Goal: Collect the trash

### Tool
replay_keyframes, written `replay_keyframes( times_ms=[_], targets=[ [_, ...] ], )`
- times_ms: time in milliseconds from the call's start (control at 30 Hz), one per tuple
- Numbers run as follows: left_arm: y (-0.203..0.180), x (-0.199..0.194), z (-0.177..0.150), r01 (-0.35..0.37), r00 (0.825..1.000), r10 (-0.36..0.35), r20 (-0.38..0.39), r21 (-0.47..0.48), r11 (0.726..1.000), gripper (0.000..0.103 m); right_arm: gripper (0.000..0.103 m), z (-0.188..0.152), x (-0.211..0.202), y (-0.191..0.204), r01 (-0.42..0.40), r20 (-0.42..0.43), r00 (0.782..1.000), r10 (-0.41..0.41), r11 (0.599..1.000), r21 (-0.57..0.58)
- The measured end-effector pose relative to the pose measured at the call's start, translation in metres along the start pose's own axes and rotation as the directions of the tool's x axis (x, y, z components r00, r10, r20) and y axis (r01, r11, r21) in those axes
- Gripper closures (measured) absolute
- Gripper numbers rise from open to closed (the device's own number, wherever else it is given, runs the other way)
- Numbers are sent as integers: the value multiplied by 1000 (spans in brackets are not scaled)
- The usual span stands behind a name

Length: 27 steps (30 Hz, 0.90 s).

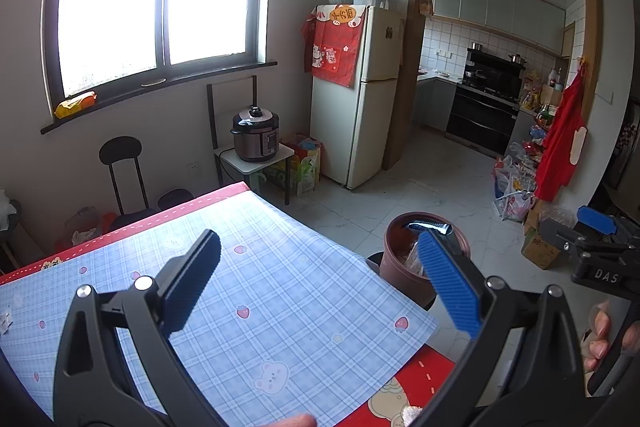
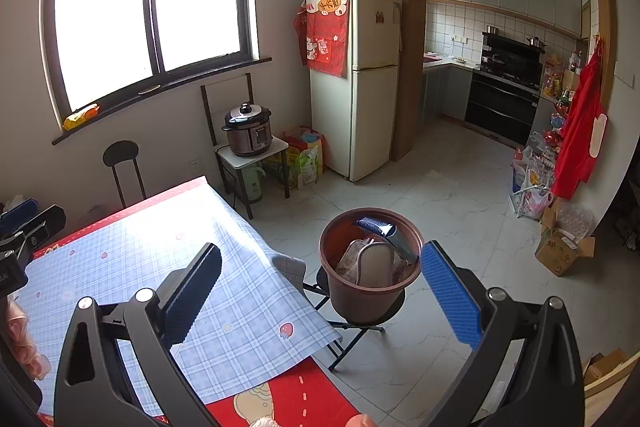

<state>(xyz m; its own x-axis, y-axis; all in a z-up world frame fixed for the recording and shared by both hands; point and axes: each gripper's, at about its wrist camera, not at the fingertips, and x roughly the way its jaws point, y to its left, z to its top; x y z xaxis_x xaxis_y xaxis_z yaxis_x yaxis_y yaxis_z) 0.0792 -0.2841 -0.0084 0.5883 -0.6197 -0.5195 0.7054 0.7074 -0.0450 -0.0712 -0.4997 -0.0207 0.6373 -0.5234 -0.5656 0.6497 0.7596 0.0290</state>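
A brown trash bin (image 2: 370, 291) stands on a small black folding stool (image 2: 352, 331) beside the table's right edge. It holds wrappers, among them a blue packet (image 2: 376, 227) and a clear plastic piece (image 2: 374, 263). The bin also shows in the left wrist view (image 1: 404, 267), partly behind the blue finger. My left gripper (image 1: 320, 279) is open and empty above the blue checked tablecloth (image 1: 260, 287). My right gripper (image 2: 320, 291) is open and empty, over the table's corner and the bin. The right gripper's body shows in the left wrist view (image 1: 600, 251).
The table has a blue checked cloth (image 2: 160, 267) over a red cover (image 2: 296, 399). Beyond stand a rice cooker on a chair (image 2: 248, 131), a black stool (image 2: 122, 163), a fridge (image 2: 356, 87), floor bags (image 2: 532, 187) and a cardboard box (image 2: 560, 247).
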Motion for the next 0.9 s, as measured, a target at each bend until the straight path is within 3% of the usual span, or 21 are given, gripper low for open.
replay_keyframes(
  times_ms=[900],
  targets=[
    [2,3,5,-4,1000,4,0,-1,1000,6,5,5,5,5,9,4,1000,-9,1000,-3]
  ],
)
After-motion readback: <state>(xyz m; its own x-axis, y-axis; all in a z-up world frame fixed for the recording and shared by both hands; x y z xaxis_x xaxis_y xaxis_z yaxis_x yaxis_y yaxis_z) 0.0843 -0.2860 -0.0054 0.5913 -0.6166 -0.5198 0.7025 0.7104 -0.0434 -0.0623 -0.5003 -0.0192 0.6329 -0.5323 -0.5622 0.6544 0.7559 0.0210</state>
